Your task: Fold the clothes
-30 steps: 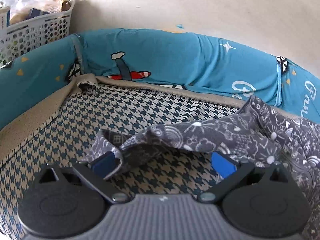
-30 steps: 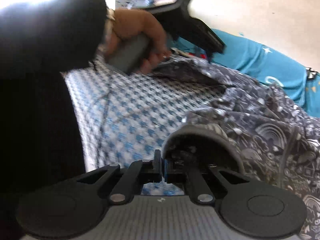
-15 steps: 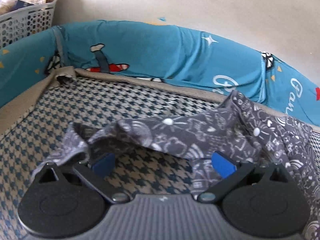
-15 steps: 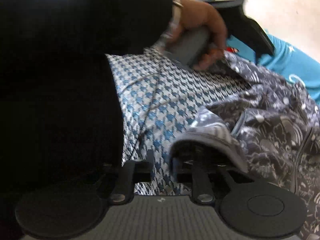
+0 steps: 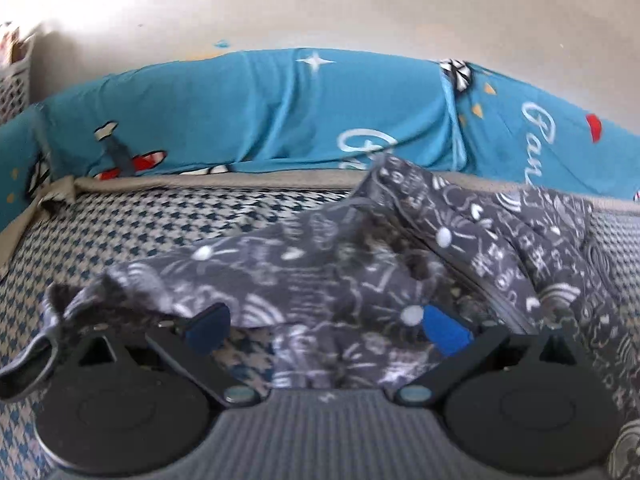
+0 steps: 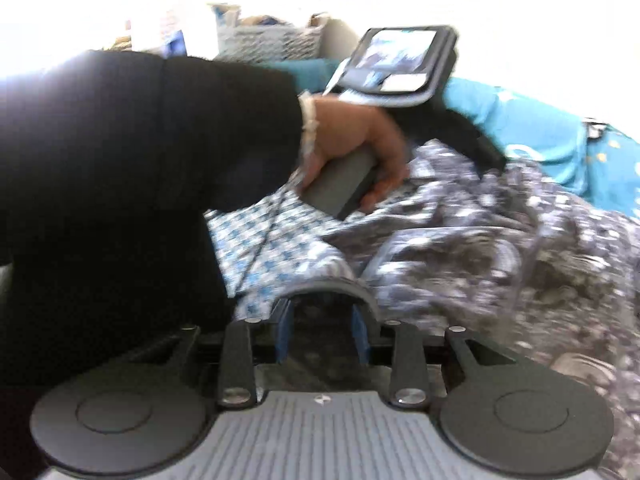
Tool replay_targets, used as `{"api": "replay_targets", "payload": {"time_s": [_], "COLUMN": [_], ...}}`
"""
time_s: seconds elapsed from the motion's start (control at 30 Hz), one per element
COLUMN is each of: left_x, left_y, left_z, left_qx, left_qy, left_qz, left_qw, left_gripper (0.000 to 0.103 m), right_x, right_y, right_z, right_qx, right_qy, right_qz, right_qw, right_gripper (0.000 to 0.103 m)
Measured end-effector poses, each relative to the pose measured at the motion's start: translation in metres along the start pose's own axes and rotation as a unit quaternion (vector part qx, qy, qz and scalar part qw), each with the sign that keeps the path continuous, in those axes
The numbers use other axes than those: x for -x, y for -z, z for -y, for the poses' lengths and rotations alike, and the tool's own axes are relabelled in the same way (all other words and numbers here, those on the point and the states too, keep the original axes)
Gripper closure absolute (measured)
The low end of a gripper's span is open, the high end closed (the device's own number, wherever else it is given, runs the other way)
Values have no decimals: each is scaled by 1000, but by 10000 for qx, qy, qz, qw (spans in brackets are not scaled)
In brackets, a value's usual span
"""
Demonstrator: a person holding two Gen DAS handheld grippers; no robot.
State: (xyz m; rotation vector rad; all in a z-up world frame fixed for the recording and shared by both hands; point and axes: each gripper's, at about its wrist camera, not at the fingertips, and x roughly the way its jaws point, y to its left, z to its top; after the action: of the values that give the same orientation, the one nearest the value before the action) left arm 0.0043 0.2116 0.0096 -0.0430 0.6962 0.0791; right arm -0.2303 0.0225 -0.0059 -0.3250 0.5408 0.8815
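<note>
A dark grey garment [image 5: 360,264] with white doodle print lies crumpled on the houndstooth mattress [image 5: 160,232]. My left gripper [image 5: 324,328] is open wide just above it. A fold of the cloth runs between its blue pads [image 5: 444,332] without being pinched, and a loose end drapes by its left side. In the right wrist view my right gripper [image 6: 320,328] has its jaws opening. The garment's hem [image 6: 326,286] arches over the fingertips and the pads stand apart from it. A hand [image 6: 360,144] in a black sleeve holds the left tool's handle over the garment [image 6: 500,248].
A blue cartoon-print bumper [image 5: 260,120] lines the mattress's far edge, below a pale wall. A white laundry basket [image 6: 272,40] stands beyond the corner. The black sleeve [image 6: 140,160] fills the left of the right wrist view. Bare houndstooth mattress [image 6: 272,240] shows left of the garment.
The left gripper moved right over the garment, staying open. The right gripper's jaws went from shut on the hem to apart, and the person's arm swung across its view.
</note>
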Motion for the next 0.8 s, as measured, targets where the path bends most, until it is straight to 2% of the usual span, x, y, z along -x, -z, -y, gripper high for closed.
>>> {"api": "replay_targets", "payload": {"time_s": [0.23,0.37,0.53,0.7,0.8], "left_x": [-19,-33,-47,-56,-60], "left_y": [3,5,6,4,4], "left_z": [28,30,19,6,7], "left_qx": [-309,-391,-321,-131,-150], "left_qy": [-66,-389,-871,-1100,-1210], "left_qz": [-85,-270,-440,-522,-521], "left_qw": [9995,9981,9947,9925,9912], "left_gripper": [0,0,0,0,0], "right_x": [19,28,45,55,57], "right_y": [5,14,29,46,58], "right_z": [44,78,118,149,160], "right_qx": [-357,-660,-1282,-1693,-2012], "right_qy": [1229,2123,2904,3381,3391], "right_qz": [9,-59,-133,-333,-473], "right_qw": [9918,9750,9482,9252,9178], "right_gripper": [68,67,64,61,59]}}
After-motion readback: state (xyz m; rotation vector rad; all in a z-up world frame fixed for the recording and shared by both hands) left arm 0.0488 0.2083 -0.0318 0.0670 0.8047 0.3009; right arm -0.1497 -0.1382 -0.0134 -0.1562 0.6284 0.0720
